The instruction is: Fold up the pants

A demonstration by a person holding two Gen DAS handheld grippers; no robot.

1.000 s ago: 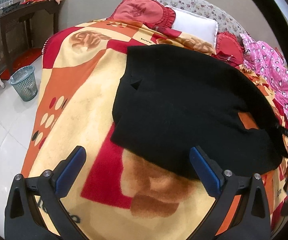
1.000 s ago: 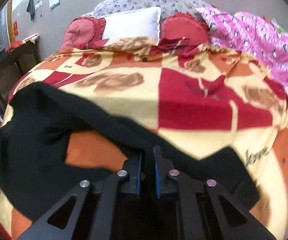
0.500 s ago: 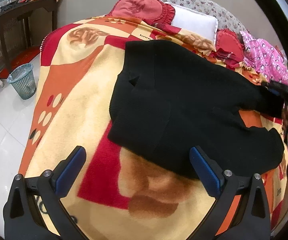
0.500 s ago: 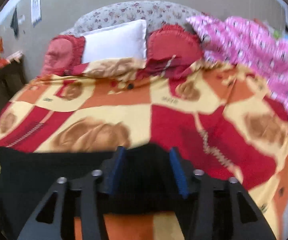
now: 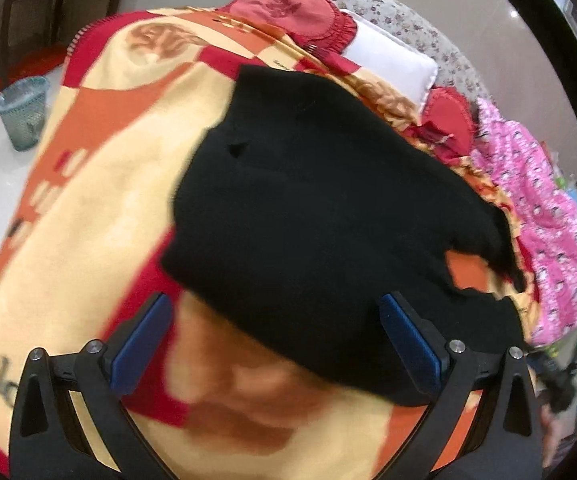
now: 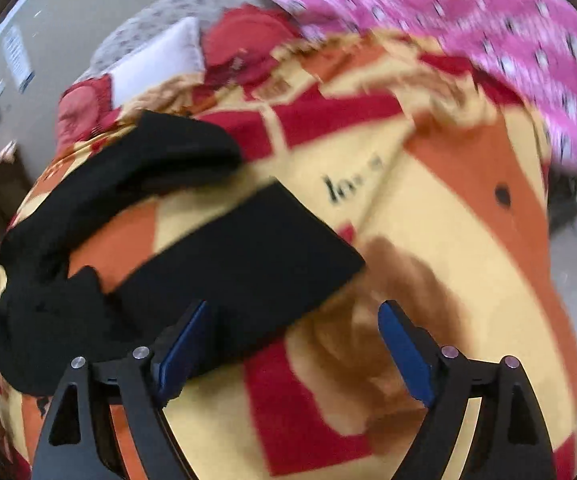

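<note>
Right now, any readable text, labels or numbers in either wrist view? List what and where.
"lo", cut off by the left gripper: black letters on the orange, red and cream patterned blanket, low left in the left wrist view.
Black lettering on the same blanket in the right wrist view: too blurred to read.
White paper sheet on the grey wall: too small and blurred.
Black pants: no label visible.

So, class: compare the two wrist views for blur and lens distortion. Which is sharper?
Left wrist view: mild blur, the black knitted pants fairly crisp, fisheye bending the patterned orange-and-red blanket. Right wrist view: heavier motion smear, worst across the pink printed quilt; both open grippers stay sharp.
</note>
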